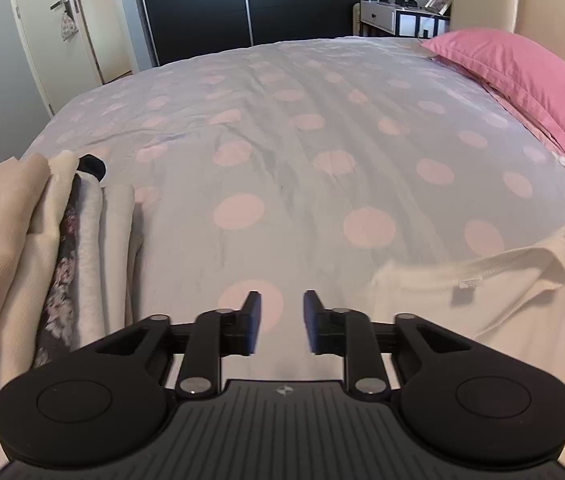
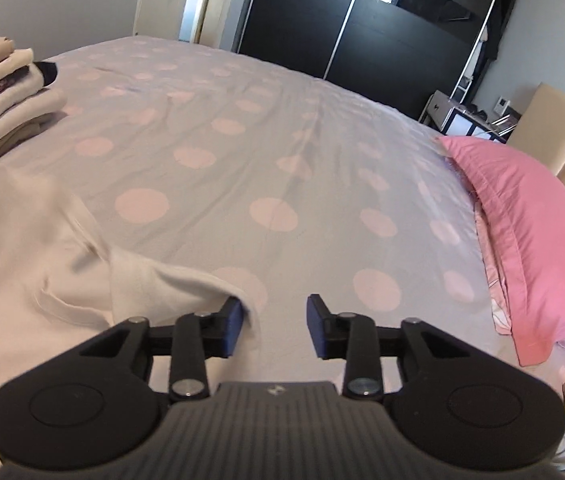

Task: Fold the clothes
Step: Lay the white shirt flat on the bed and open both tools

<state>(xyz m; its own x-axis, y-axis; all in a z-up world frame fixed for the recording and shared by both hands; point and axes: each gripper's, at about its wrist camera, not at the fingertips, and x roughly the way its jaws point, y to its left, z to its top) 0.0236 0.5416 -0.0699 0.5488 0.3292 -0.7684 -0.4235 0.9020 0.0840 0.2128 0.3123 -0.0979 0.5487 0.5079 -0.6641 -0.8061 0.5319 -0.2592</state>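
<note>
A bedroom: a bed [image 1: 282,128] under a pale cover with pink dots fills both views, a pink pillow [image 1: 522,80] lies along its head edge by a cream headboard [image 1: 554,4], and a black wardrobe [image 1: 218,4] and a door [image 1: 58,20] stand beyond the far edge.

The task's thing is a white shirt [image 1: 482,312], spread loosely at the near edge of the bed, collar and label turned up. In the left wrist view it lies just right of the left hand-held gripper [image 1: 281,322]; in the right wrist view it covers the near left part of the bed, one sleeve or corner reaching to the inner side of the right hand-held gripper [image 2: 270,324]. A stack [image 1: 42,248] of folded clothes sits at the near corner farthest from the pillow, well apart from the shirt's collar.

Both hand-held grippers are released, jaws standing apart with nothing between them. The right one's left finger [image 2: 231,326] is touching or just beside the shirt's edge; which of the two cannot be told.

The shirt looks light, thin and limp, so it will likely sag and crease rather than keep any shape, and it may drag the cover along if pinched too deep. The sensible holds seem to be the shoulder seams or hem corners, one per hand-held gripper, taking only the shirt's cloth and lifting enough to let it hang flat before folding. It appears not yet folded.
</note>
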